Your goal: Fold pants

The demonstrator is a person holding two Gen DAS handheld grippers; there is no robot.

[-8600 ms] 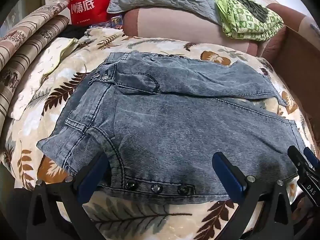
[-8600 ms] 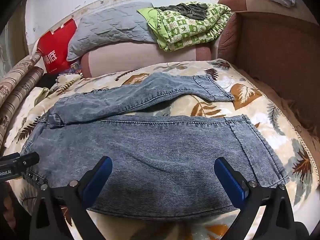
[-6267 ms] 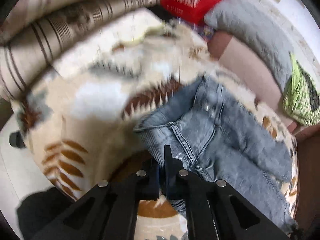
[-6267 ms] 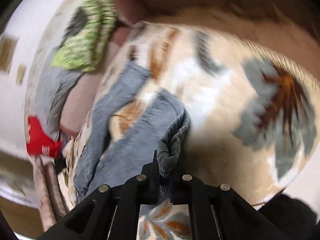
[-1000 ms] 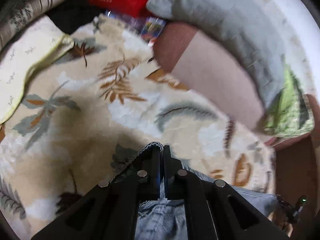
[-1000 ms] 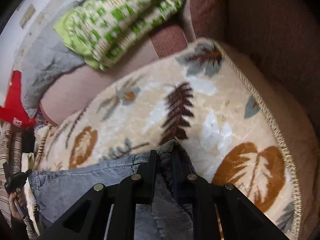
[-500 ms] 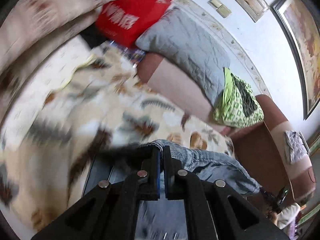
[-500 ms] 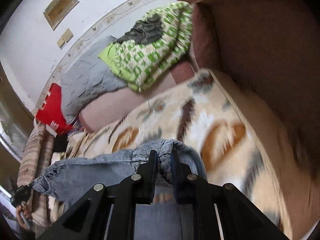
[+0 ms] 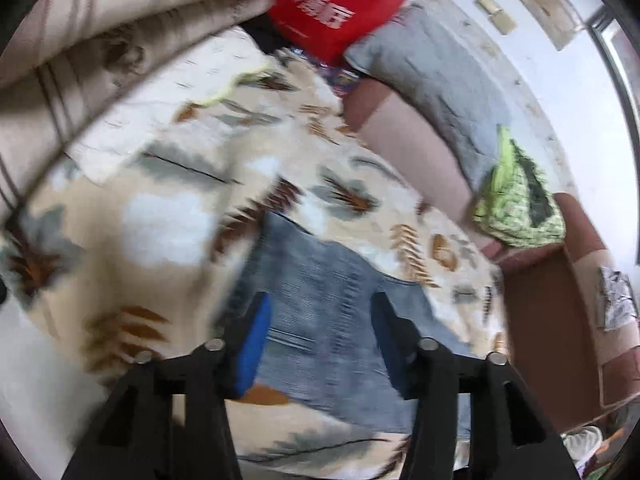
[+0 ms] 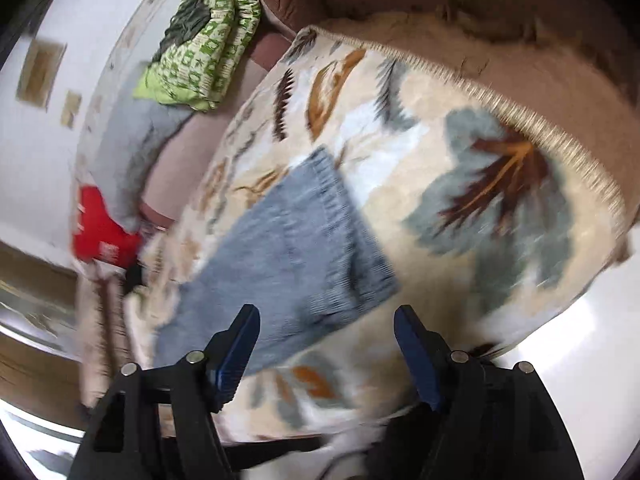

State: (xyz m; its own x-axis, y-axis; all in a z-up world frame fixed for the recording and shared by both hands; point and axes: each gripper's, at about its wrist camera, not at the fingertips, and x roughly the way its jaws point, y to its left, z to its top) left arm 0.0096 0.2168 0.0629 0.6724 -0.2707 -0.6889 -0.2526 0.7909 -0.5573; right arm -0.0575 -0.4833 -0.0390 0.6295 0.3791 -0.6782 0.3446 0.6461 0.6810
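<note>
The blue-grey denim pants lie flat on the leaf-patterned blanket, folded lengthwise into a long strip. My left gripper is open and empty, its jaws spread above the waist end. In the right wrist view the leg-hem end of the pants lies on the blanket. My right gripper is open and empty just short of the hem. Both views are motion-blurred.
A red bag, a grey pillow and a green patterned cloth sit along the pink sofa back. Striped rolled bedding lies at the left. The brown armrest borders the blanket's right edge.
Both grippers were shut on the pants half a second ago. Now both have opened and let go, and the pants lie folded on the blanket. Both grippers have pulled back.
</note>
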